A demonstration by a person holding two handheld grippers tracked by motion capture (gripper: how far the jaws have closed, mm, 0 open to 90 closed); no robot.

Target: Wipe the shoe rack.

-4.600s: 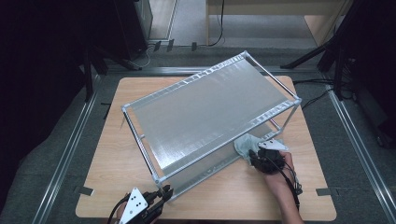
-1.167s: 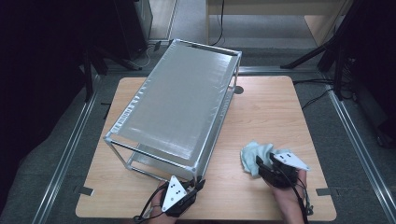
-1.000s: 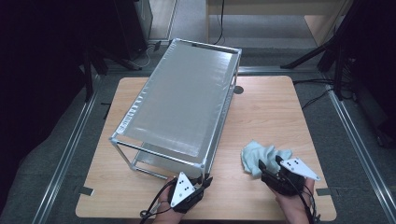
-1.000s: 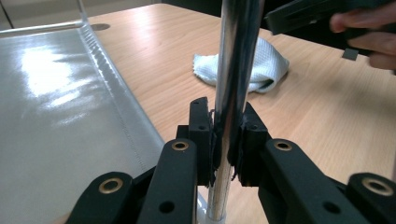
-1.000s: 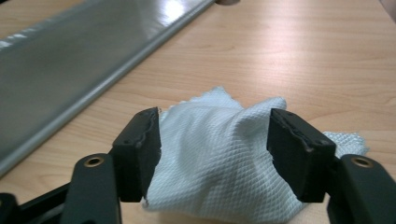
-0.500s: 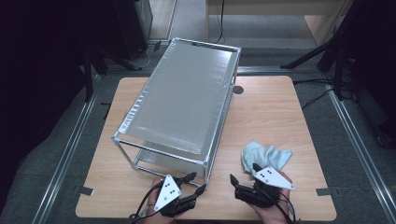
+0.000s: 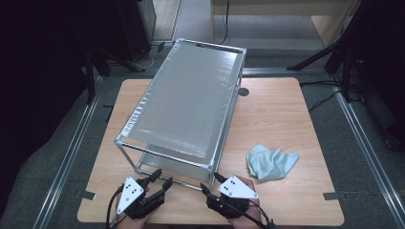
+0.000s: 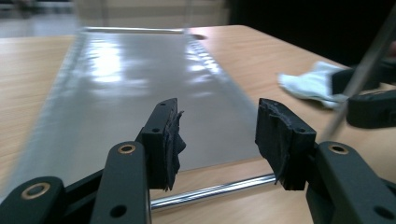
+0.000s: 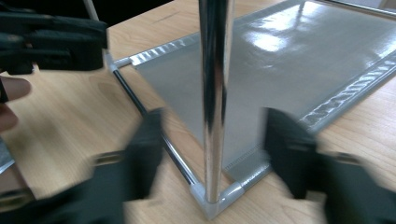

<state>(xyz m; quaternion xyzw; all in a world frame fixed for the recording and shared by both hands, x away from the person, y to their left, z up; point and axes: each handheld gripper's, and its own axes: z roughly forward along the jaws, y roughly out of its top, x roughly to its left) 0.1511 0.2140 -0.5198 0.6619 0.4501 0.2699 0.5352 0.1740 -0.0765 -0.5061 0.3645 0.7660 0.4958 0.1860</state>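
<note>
Both hands are at the near end of the two-tier metal rack (image 7: 186,109), which stands lengthwise on the table (image 7: 282,114). The left hand-held gripper (image 7: 160,181) has its jaws apart, with nothing between them, facing the rack's bottom rail (image 8: 210,190). The right hand-held gripper (image 7: 210,183) has just been closing; its jaws straddle the near corner post (image 9: 212,98) without touching it. The blue cloth (image 7: 271,161) lies loose to the right. The step seems to be taking hold of the rack's near end; next, each hand-held gripper needs to close squarely on chrome tubing.
</note>
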